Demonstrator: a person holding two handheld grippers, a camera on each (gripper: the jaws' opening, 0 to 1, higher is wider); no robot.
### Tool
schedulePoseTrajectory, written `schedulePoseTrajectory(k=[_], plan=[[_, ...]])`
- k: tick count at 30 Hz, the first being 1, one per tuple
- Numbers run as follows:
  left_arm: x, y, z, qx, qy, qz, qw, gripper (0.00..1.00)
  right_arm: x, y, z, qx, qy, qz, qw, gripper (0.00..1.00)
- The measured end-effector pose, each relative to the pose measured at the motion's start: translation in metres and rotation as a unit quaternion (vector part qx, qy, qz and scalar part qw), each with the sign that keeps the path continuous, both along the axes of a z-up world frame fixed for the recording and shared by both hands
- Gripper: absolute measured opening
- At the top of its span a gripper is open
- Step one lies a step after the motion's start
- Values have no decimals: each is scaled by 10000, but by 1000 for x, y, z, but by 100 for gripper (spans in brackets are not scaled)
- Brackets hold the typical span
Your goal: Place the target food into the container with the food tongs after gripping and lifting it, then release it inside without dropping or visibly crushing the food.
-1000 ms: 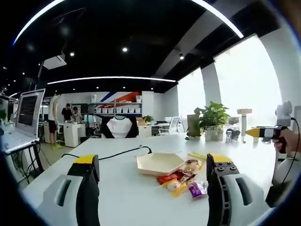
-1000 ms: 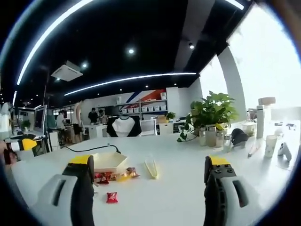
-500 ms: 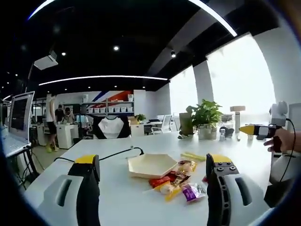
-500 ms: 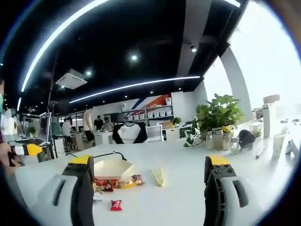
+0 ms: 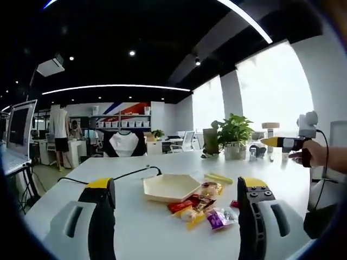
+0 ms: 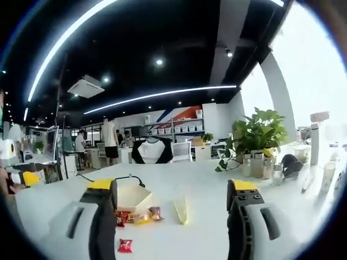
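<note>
Wrapped snacks [image 5: 201, 201] lie in a loose heap on the white table [image 5: 141, 227], touching the side of the hexagonal tray [image 5: 171, 187] that we take for the container. Yellow tongs [image 6: 180, 209] rest just beside them, toward the plant-side edge. Our left gripper [image 5: 176, 216] and right gripper [image 6: 173, 219] hover with jaws spread, holding nothing, both facing the pile, likely so we can reach the tongs first.

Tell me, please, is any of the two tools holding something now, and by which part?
Nothing is held. The left tool and the right tool are both open, above the table; the tongs lie untouched.
</note>
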State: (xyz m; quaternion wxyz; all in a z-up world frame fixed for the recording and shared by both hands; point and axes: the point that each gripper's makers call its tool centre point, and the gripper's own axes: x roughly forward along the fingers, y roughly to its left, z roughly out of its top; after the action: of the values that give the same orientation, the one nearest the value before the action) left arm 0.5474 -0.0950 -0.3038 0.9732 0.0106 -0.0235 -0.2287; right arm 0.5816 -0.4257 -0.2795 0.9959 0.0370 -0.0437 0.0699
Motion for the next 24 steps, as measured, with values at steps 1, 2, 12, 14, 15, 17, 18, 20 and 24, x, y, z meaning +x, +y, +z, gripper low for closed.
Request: schedulePoseTrajectory(k=[1,2,12,14,15,17,18,20,24], plan=[[0,1,0,-5,-5,-8,10000,100,4,0,3,19,-29,13,10000,84],[-1,1,0,-39,-26,-37,10000,100,11,-1,5,17,-43,38,10000,87],[-3,6,5,1,-104,-87,9999,100,61,2,-9,-325,298,309,9985,81],[-3,8,4,23,-93,-69,9999,100,70,2,-12,-414,362,343,9979,80],[-3,9,5,-27,-97,-67,9999,100,73,2,-14,-451,394,369,9975,80],[-3,11,6,-101,-97,-60,9999,100,81,1,-18,-509,474,403,9968,79],[-4,11,6,-109,-103,-57,9999,100,86,1,-21,-563,525,427,9961,78],[-4,12,8,-101,-133,-28,9999,100,91,1,-29,-698,690,502,9939,75],[-4,14,10,-93,-166,-4,9998,100,108,0,-46,-785,989,548,9905,72]])
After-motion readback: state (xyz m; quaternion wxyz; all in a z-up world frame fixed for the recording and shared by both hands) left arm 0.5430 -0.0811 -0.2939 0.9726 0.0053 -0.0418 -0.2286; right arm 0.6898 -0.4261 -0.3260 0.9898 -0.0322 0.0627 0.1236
